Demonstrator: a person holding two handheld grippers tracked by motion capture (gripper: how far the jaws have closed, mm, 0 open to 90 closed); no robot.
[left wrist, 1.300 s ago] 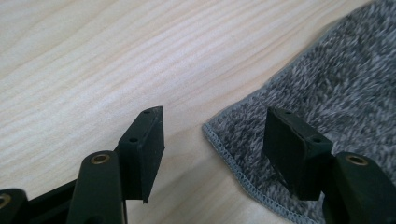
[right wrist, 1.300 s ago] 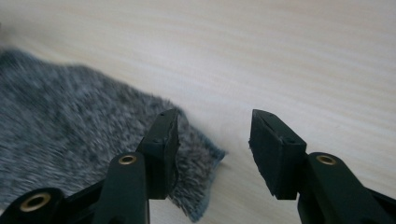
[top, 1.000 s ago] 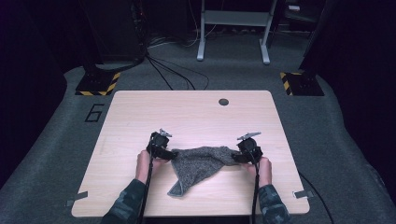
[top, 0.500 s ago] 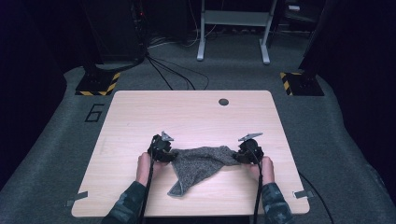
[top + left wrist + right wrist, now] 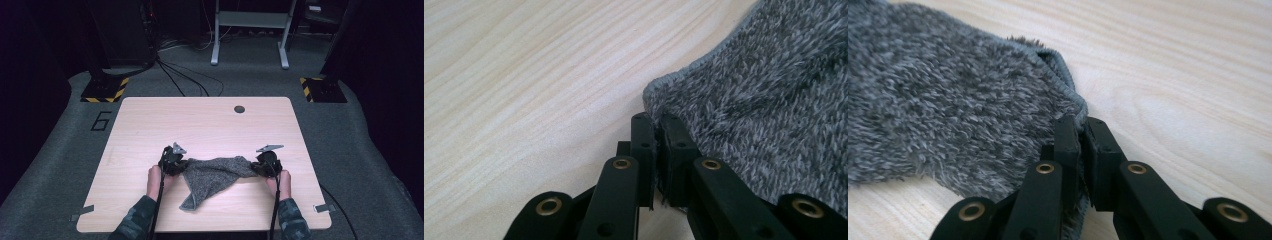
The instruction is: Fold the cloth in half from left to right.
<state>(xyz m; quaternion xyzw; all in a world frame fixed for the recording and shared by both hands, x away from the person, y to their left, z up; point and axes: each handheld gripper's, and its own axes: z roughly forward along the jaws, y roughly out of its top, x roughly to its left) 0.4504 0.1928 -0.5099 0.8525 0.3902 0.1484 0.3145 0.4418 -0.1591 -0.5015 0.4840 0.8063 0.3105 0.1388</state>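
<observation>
We hold the fuzzy grey knitted cloth (image 5: 212, 177) flat on the pale wooden table (image 5: 210, 125). Left gripper (image 5: 656, 122) and right gripper (image 5: 1080, 125) have just closed onto opposite corners. Both bites look thin; we judge a lift could slip the hem free.

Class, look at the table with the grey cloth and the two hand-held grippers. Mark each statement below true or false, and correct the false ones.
1. The left hand-held gripper is clamped on a corner of the grey cloth. True.
2. The right hand-held gripper hangs open above the cloth. False: its jaws have just closed on the cloth's edge.
3. The cloth lies folded into a neat square. False: it is stretched between the grippers, with a flap trailing toward the table's near edge.
4. A small dark round spot sits near the table's far edge. True.
5. The cloth is bright red. False: it is grey and fluffy.
</observation>
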